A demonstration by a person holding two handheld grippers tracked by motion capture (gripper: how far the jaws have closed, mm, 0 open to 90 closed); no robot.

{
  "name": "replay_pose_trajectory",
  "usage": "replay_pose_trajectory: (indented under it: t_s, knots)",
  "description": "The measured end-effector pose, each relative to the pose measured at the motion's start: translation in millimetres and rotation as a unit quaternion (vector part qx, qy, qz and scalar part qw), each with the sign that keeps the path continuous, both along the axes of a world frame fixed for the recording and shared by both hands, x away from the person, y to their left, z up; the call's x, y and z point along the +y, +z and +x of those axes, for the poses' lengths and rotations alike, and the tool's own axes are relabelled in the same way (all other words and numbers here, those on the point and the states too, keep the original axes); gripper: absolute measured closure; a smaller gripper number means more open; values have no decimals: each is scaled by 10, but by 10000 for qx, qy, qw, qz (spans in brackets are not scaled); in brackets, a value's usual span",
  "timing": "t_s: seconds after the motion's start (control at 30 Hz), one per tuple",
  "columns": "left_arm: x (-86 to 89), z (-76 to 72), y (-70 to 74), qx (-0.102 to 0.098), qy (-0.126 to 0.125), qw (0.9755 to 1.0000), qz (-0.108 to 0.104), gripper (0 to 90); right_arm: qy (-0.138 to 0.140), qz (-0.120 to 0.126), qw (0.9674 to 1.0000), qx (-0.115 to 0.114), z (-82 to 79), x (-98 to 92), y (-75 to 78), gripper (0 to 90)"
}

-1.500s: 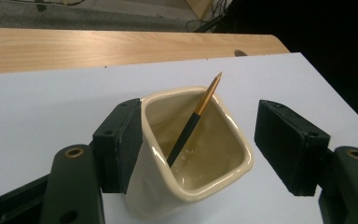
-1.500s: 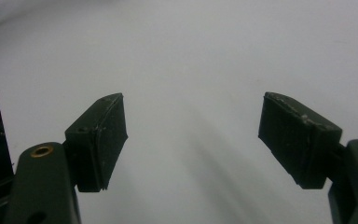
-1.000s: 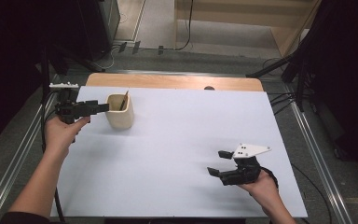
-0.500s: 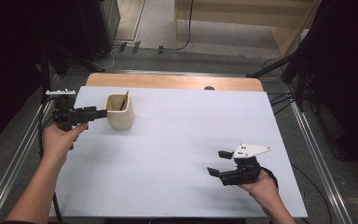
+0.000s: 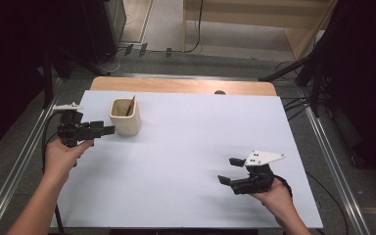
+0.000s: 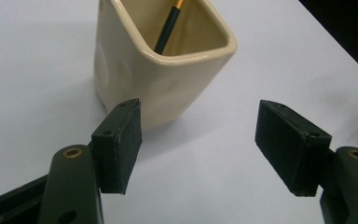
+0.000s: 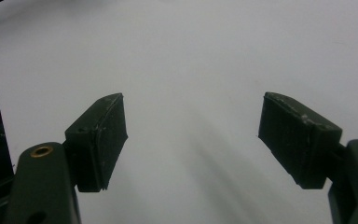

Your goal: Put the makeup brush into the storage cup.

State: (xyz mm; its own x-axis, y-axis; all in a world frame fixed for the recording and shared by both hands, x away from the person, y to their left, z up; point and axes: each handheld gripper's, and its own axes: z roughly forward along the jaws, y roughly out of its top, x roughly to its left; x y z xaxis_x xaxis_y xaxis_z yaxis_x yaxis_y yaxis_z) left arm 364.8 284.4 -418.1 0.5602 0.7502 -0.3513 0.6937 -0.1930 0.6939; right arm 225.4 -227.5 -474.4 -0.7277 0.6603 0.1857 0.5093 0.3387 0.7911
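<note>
Cream ceramic cup (image 5: 125, 116) with a dark pencil (image 5: 130, 106) inside stands just beyond the left gripper (image 5: 108, 129), whose jaws gape empty short of its wall, while the right gripper (image 5: 229, 170) hangs unclenched, well apart, over the white tabletop (image 5: 191, 132).

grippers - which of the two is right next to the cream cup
The left gripper: its open jaws point at the cream cup holding a pencil. The right gripper sits far across the white table.

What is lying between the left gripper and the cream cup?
Nothing. The left gripper view shows bare white table between the open left gripper and the cream cup, which holds a pencil.
</note>
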Motion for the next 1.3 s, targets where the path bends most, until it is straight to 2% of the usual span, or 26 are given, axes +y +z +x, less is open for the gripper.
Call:
replay_pose_trajectory:
  t_s: [0.47, 0.87, 1.07, 1.23, 1.3]
  knots:
    - [-70, -192, -74, 22, -252, 9995, 188, 313, -22, 25, 10000, 2, 4, -12, 2, 241]
    - [-171, -362, -95, -101, -506, 9982, 315, 302, -21, 39, 10000, -1, 1, -12, 5, 241]
    - [-221, -441, -125, -213, -674, 9969, 352, 288, -25, 40, 10000, 1, 1, -14, 6, 241]
    - [-278, -507, -173, -342, -923, 9933, 612, 274, -25, 42, 10000, 4, 1, -13, 5, 241]
    - [-303, -531, -189, -362, -993, 9925, 617, 272, -27, 43, 10000, 7, 2, -16, 5, 241]
